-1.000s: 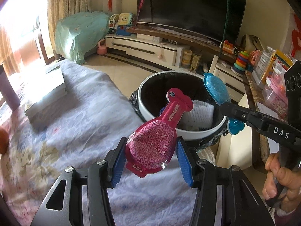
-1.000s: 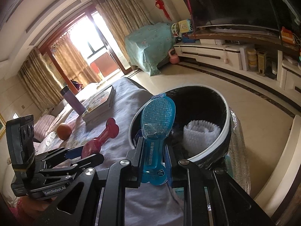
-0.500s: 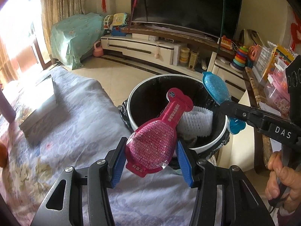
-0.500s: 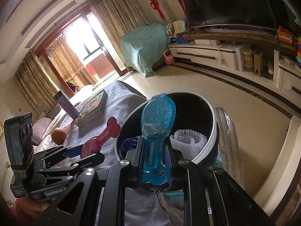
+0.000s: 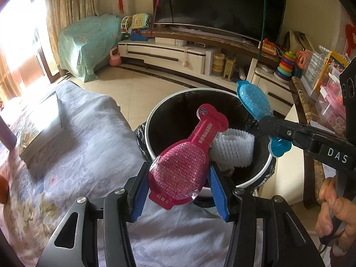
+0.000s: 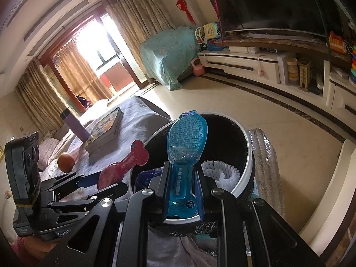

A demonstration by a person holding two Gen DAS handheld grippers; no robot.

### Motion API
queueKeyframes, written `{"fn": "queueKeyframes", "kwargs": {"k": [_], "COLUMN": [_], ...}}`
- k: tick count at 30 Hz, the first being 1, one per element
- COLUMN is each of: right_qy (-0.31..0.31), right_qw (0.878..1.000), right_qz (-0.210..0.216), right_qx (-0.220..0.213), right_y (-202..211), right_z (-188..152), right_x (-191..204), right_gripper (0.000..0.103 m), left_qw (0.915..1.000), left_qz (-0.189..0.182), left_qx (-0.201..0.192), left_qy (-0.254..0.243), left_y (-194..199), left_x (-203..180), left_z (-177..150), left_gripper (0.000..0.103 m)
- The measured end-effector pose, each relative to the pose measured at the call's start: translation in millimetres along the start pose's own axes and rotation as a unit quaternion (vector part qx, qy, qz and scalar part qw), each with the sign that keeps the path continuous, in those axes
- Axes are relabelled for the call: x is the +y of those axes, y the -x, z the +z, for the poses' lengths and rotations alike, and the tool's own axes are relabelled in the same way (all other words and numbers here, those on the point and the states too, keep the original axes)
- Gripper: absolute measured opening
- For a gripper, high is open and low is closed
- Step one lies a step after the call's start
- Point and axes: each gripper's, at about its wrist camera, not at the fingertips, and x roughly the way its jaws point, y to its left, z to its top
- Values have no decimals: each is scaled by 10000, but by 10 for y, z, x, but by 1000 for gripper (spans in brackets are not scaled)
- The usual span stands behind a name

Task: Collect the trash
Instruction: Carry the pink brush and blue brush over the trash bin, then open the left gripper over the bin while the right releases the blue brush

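A pink wrapper [image 5: 181, 165] is clamped by its broad end between the pads of the left gripper [image 5: 178, 191], its narrow neck held over the near rim of the white bin [image 5: 153, 115]. A blue wrapper [image 6: 185, 155] is pinched by its narrow stem in the right gripper [image 6: 182, 191], its wide end raised above the bin's dark mouth, where white foam netting [image 6: 222, 173] already lies. The drop-off step is judged in hand; next, both pieces need to be carried fully inside the rim before the jaws are let apart.

The left gripper [image 5: 178, 175] is clamping a pink packet [image 5: 182, 166] over the bin [image 5: 153, 120] rim; the right gripper [image 5: 262, 122] is holding a blue packet [image 5: 253, 100] above the bin's far side.
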Motion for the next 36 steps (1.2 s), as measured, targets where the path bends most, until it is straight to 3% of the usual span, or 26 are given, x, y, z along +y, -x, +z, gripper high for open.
{"fn": "queueKeyframes", "kwargs": {"k": [36], "right_qy": [-33], "right_qw": [9996], "right_qz": [-165], "right_qx": [210], "right_y": [-178], "right_z": [69], "right_x": [-91], "right_gripper": [20], "left_qw": [9998], "left_qz": [21], "left_qx": [202], "left_qy": [64], "left_y": [-276], "left_x": [-41], "left_z": [215], "left_gripper": [50]}}
